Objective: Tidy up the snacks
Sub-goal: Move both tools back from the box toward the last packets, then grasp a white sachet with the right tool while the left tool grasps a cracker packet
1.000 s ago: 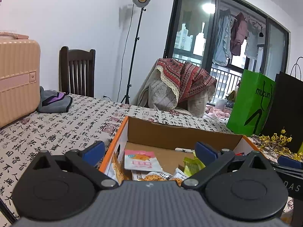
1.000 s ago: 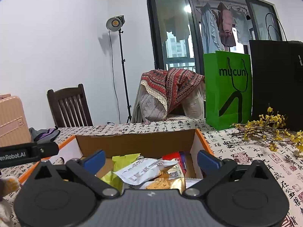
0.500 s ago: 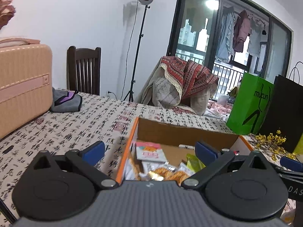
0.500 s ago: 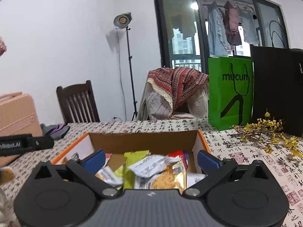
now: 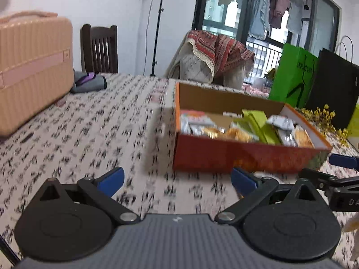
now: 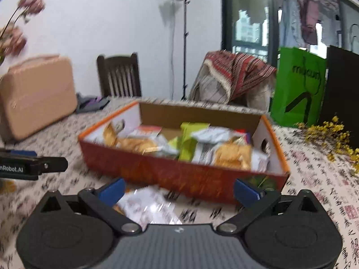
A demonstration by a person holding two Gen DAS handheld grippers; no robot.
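Note:
An orange cardboard box (image 5: 242,154) (image 6: 179,172) full of snack packets stands on the patterned tablecloth. Green, white and golden packets (image 6: 197,145) fill it. One white snack packet (image 6: 148,204) lies on the cloth in front of the box, between the fingers of my right gripper (image 6: 178,189), which is open and empty. My left gripper (image 5: 177,180) is open too, over bare cloth left of the box's near corner. The right gripper's tip (image 5: 341,161) shows at the right edge of the left wrist view. Both views are blurred by motion.
A pink suitcase (image 5: 33,67) and a grey folded cloth (image 5: 89,81) sit at the table's left. A green bag (image 6: 298,85), a black bag (image 6: 341,94) and yellow flowers (image 6: 325,132) stand right. Chairs (image 6: 119,76) and a lamp stand (image 6: 184,44) are behind.
Both grippers pulled back and rose, so the box's near orange wall now shows in front of them. A white packet on the cloth came into the right wrist view.

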